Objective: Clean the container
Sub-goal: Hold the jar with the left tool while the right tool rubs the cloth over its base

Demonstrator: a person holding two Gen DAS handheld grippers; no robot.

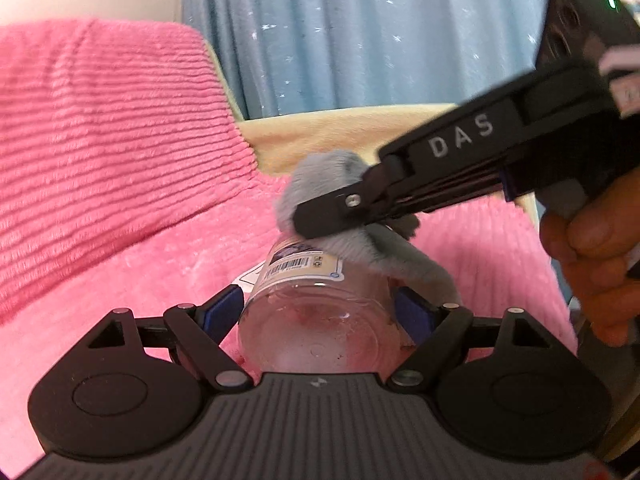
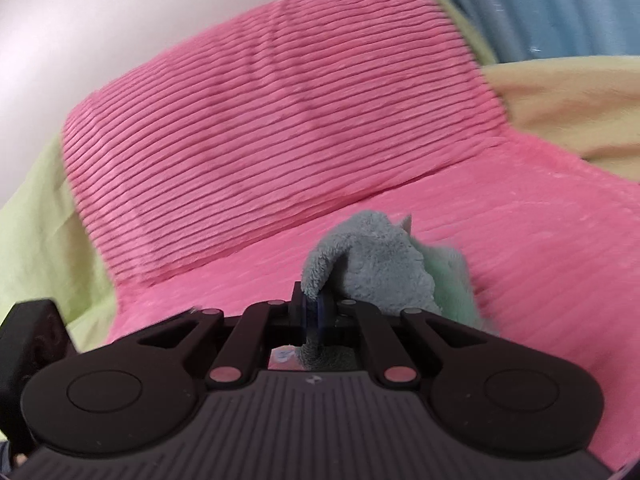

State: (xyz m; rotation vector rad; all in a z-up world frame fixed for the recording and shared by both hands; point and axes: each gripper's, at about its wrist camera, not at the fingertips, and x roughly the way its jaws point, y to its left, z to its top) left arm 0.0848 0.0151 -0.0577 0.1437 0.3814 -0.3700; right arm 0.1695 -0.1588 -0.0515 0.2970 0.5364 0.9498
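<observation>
The clear plastic container (image 1: 320, 316) lies on its side between the two blue pads of my left claw (image 1: 320, 308), base turned toward the camera, clamped from both sides. A barcode label (image 1: 298, 266) wraps the upper part of its wall, and reddish smears show through the bottom. My right claw (image 1: 320, 220) comes in from the right, above the container, clenched on a grey cloth (image 1: 320, 184); the cloth bunches over the claw's tip and presses against the container's far end, where the label is, while a tail of it hangs down the right side of the wall. In the right wrist view that claw (image 2: 316, 312) has its pads pressed together on a fold of the same cloth (image 2: 372, 264), which shows a pale green face to the right; the cloth hides most of the container from there. My right hand (image 1: 592, 276) grips the handle at the right edge of the left view.

Under everything lies a pink ribbed blanket (image 1: 100, 260), with a pink ribbed pillow (image 2: 260, 120) propped behind it. A yellow sheet (image 1: 328, 136) shows beyond the blanket, a light green one (image 2: 36, 216) to the left. Behind hang a blue curtain (image 1: 360, 32) with small white specks and a pale wall (image 2: 100, 12).
</observation>
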